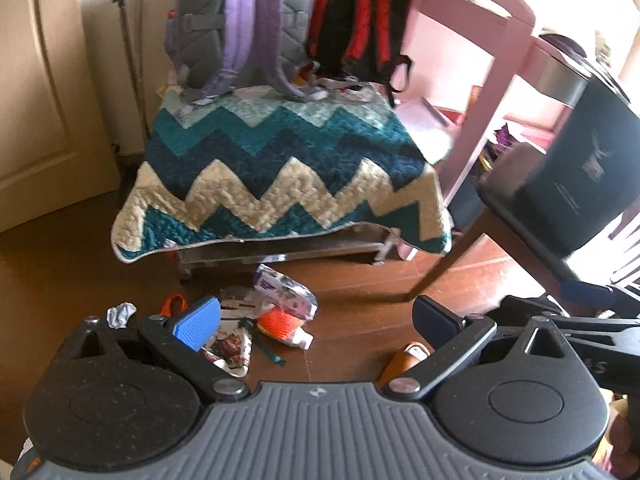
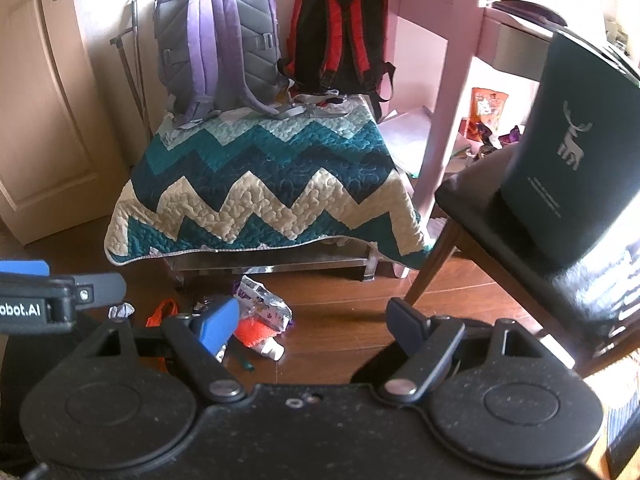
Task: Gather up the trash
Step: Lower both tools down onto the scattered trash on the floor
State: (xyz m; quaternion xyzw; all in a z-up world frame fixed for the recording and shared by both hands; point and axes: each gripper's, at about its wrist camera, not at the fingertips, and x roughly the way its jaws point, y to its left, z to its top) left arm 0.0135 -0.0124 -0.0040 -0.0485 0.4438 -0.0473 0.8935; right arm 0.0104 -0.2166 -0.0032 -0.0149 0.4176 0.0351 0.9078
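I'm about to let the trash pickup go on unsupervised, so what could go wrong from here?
1. The trash pile lies close to the zigzag quilt hem; a reach could snag the cloth.
2. The wrappers, the orange tube and the crumpled paper overlap or lie close, so the open left gripper may pinch several, or drop some.
3. The dark bag stands on the chair near the right gripper; a swing might topple it.
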